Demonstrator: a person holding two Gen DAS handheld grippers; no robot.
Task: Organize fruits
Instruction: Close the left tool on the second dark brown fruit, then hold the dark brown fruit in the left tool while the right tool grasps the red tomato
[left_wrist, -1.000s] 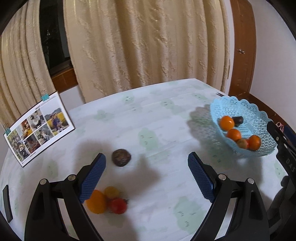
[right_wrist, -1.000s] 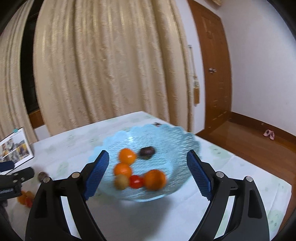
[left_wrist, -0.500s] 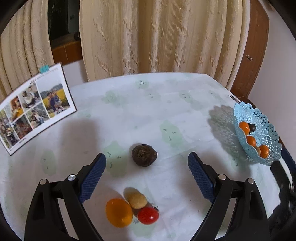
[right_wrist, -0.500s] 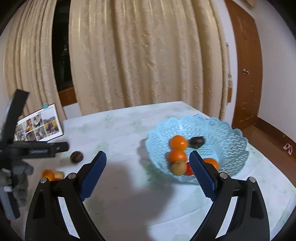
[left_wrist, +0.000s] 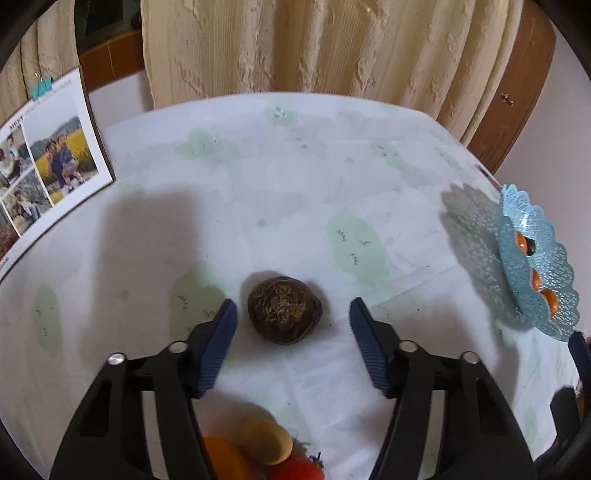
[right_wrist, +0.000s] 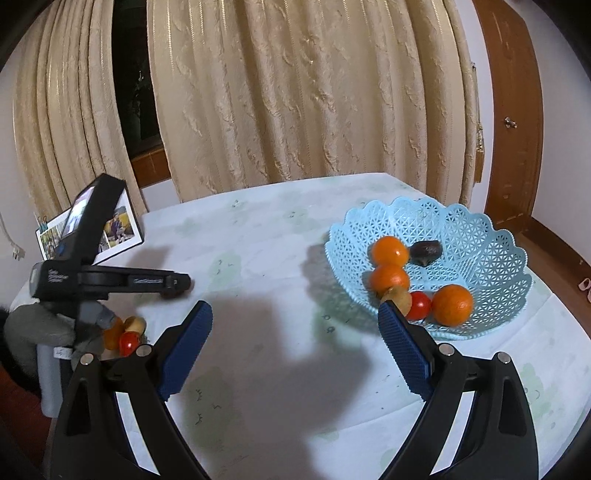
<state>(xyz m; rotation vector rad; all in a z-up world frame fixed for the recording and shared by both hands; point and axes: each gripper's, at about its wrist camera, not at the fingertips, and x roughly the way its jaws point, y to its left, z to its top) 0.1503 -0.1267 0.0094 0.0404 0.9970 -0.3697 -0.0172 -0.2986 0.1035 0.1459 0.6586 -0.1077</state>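
Fruits lie in two groups on my round table (left_wrist: 295, 192), which wears a white cloth printed with pale green patches. Cream curtains (right_wrist: 295, 92) hang behind it, with a brown wooden door (right_wrist: 513, 110) to the right. A photo calendar (left_wrist: 48, 162) with a teal clip leans at the table's left edge; its small print is too tiny to read.

One dark, rough-skinned fruit (left_wrist: 284, 315) sits on the cloth between the pads of my left gripper (left_wrist: 291, 321), whose jaws are closing, with gaps showing on both sides. Just beside my left hand (right_wrist: 48, 325) are three more: an orange (left_wrist: 225, 461), a tan fruit (left_wrist: 266, 441) and a red tomato (left_wrist: 295, 470).

The light blue lattice basket (right_wrist: 480, 236) holds six: three oranges (right_wrist: 452, 304), one tomato (right_wrist: 419, 305), one tan fruit (right_wrist: 400, 300), one dark fruit (right_wrist: 426, 250). My right gripper (right_wrist: 295, 328) hangs spread wide over the bare cloth, holding nothing. White lettering on the left gripper's body is unreadable.
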